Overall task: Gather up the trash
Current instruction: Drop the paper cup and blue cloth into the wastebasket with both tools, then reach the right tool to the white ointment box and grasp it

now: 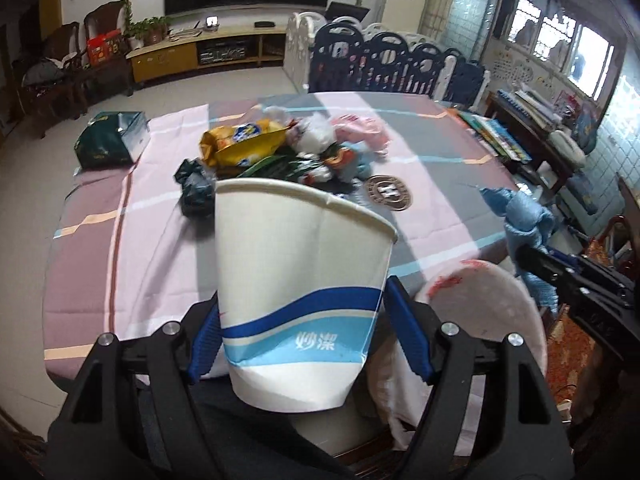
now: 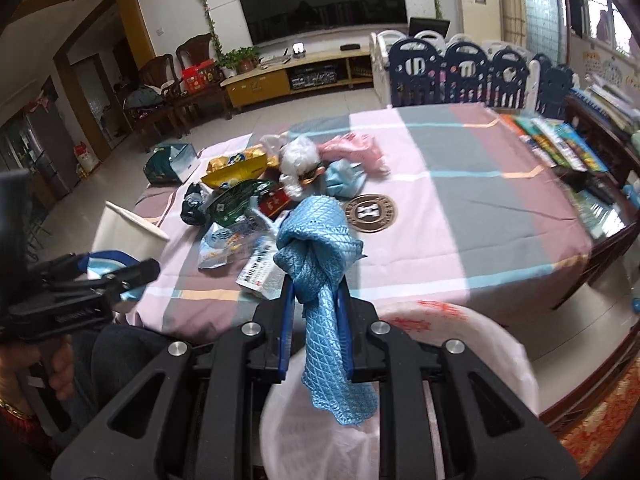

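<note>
Left gripper (image 1: 304,344) clamps a paper cup (image 1: 300,288) by its lower half, pads pressing both sides, mouth tilted away toward the table. Right gripper (image 2: 316,312) is closed on a knotted blue cloth (image 2: 320,248), tail hanging between the fingers. Both are held above a white bag (image 2: 472,344) open at the near table edge, presumably the collection point. Remaining trash, including a yellow snack bag (image 2: 236,168) and crumpled wrappers (image 2: 224,240), is heaped mid-table on the striped tablecloth (image 2: 480,208). A round coaster (image 2: 370,213) lies just beside the heap.
</note>
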